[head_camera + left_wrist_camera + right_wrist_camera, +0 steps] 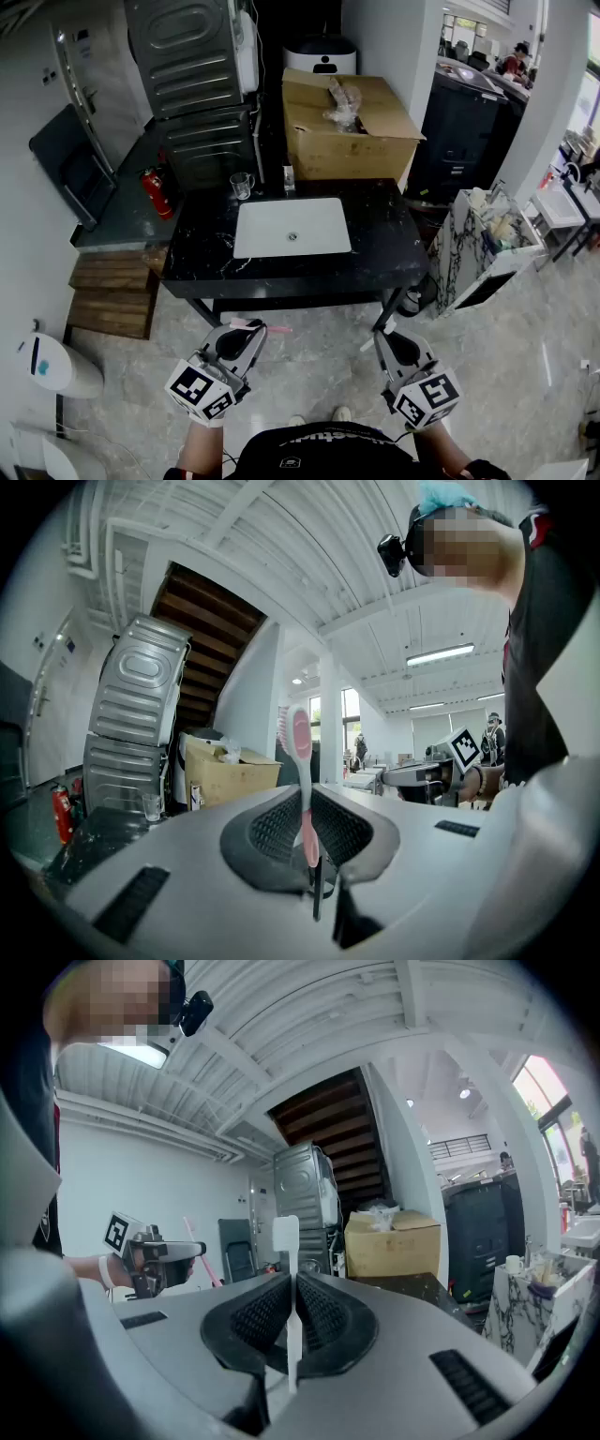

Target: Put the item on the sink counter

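Your left gripper (309, 844) has its jaws pressed almost together, pinching the pink toothbrush (299, 754) by the lower part of its handle; the brush stands nearly upright between the ribbed black pads, bristle head at the top and facing left in the left gripper view. Your right gripper (293, 1314) is closed just as tightly on a thin white stick (286, 1241) with a flat rectangular head, which looks like a second toothbrush seen from the back; it also stands upright between the pads, with its lower end poking out below them. In the head view you hold both grippers side by side in front of your body, near the front edge of the black marbled surface (375, 239) but not over it, so both items are in the air and apart from it. The surface carries a white basin (292, 228), with a clear glass (242, 185) behind the basin's left corner and an open cardboard box (347, 131) further back. Each marker cube (199, 388) shows black-and-white squares and no letters. The print on your dark shirt (323, 450) is too small to read.
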### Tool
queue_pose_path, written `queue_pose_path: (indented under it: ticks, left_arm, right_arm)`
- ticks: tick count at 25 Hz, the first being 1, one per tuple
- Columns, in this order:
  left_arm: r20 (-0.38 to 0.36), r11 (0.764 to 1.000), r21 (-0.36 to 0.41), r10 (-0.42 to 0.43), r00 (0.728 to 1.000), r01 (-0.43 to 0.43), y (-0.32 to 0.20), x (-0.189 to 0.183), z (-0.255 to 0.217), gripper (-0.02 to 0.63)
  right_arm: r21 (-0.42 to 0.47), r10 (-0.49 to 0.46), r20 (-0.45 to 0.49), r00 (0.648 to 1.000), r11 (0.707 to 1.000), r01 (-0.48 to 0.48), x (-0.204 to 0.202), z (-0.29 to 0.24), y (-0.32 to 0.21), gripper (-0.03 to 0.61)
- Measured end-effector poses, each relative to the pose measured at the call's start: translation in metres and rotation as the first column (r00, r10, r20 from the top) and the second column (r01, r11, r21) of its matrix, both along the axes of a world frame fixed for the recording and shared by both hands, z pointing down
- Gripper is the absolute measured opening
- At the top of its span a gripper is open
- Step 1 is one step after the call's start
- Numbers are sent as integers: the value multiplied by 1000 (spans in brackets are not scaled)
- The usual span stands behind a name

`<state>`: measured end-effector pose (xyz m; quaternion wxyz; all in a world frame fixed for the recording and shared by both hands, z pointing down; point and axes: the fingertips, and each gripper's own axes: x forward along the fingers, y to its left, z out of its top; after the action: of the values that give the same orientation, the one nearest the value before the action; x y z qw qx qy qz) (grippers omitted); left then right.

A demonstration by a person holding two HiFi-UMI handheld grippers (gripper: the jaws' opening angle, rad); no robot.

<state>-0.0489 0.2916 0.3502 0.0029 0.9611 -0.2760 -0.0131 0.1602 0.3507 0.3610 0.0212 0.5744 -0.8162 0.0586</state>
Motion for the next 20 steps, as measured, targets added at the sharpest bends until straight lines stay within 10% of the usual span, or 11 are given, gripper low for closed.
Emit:
queue_pose_path:
  ticks: [20]
  left_arm:
    - [-5, 1000, -14, -17, 1000, 16, 1, 3, 5, 38]
  right_arm:
    - [13, -5, 38, 999, 1000, 4, 11, -1, -1, 44]
